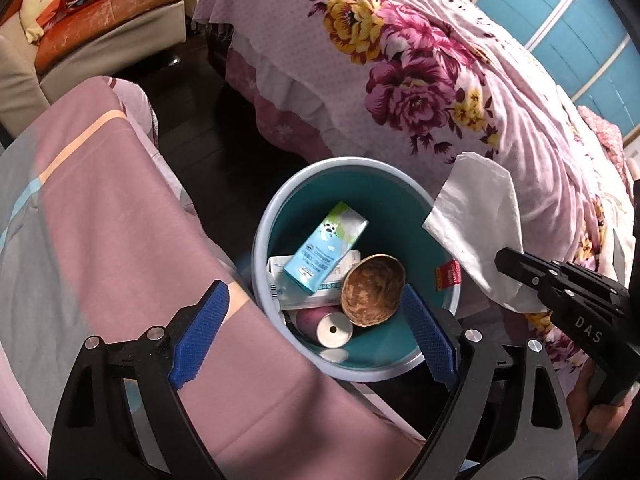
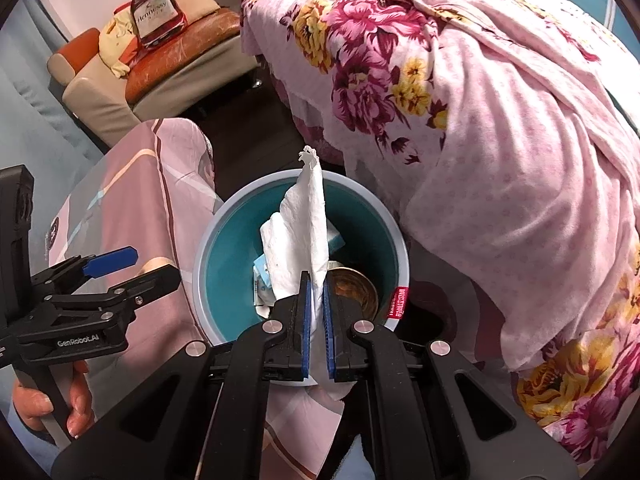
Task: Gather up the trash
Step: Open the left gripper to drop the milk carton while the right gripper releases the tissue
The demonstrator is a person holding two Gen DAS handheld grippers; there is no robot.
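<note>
White paper tissue (image 2: 298, 236), crumpled and limp, is pinched between the closed blue pads of the right gripper (image 2: 316, 322), which holds it just above the open mouth of the teal waste bin (image 1: 304, 188). Inside the bin already lie a pale blue carton (image 1: 326, 246), a flat white box (image 1: 304, 290), a brown bowl-like shell (image 1: 372, 290) and a small roll (its kind is hard to tell). The left gripper (image 1: 314, 338) has nothing between its pads, its jaws standing wide apart over the bin's near rim. The bin stands on the dark floor between a floral-covered bed (image 1: 460, 92) and a pink striped quilt (image 1: 120, 220). Judging by this, the drop step is in hand: the next move calls for spreading the right jaws so the tissue falls inside the rim.
</note>
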